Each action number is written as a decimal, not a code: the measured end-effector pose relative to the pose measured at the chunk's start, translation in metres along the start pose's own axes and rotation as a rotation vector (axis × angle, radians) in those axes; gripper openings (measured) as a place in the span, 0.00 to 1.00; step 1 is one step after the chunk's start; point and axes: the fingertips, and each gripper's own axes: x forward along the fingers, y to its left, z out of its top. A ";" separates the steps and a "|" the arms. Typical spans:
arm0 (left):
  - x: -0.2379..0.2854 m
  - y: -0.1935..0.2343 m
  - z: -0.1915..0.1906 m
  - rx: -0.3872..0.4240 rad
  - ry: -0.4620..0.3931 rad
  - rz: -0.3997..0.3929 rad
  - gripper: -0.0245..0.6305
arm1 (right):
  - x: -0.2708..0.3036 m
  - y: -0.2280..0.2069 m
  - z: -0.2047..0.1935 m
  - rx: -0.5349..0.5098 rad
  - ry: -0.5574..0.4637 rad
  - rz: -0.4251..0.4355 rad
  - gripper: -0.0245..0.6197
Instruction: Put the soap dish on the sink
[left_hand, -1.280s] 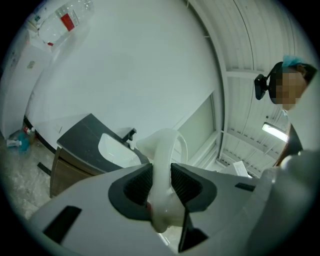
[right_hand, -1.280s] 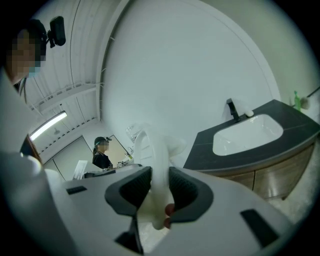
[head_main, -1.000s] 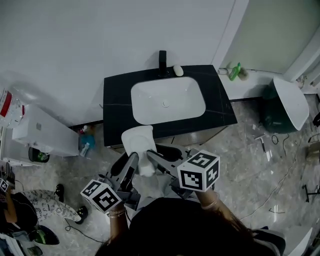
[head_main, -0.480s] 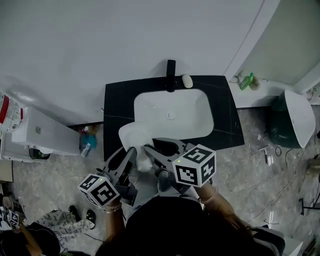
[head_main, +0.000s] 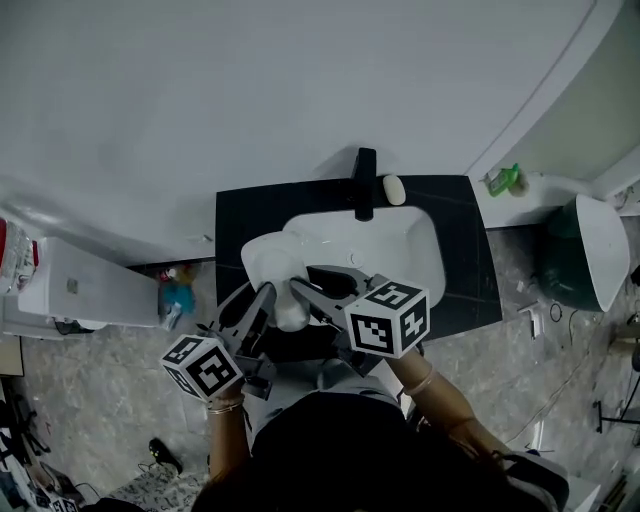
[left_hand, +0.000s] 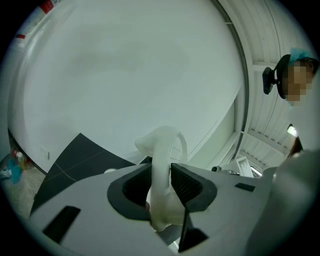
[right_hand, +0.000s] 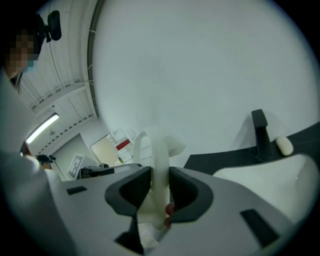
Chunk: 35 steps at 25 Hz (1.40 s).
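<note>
A bathroom: white sink in black counter, black tap, soap.

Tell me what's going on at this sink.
A person holds a white soap dish with two grippers. The left gripper and the right gripper are each clamped on its rim. The dish hangs above the black counter, at the left edge of the white basin, and is not yet set down. A faucet and a bar of soap sit at the back.

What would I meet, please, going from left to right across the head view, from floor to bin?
blue bottle → soap dish → black faucet → soap bar → green bottle → dark green bin
</note>
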 end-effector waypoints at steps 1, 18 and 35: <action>0.006 0.007 0.004 0.003 0.004 -0.001 0.22 | 0.008 -0.006 0.004 0.006 0.001 -0.002 0.23; 0.120 0.151 0.016 -0.024 0.218 0.119 0.22 | 0.132 -0.141 0.011 0.143 0.106 -0.106 0.23; 0.182 0.235 -0.012 -0.079 0.361 0.164 0.22 | 0.190 -0.225 -0.018 0.269 0.161 -0.184 0.23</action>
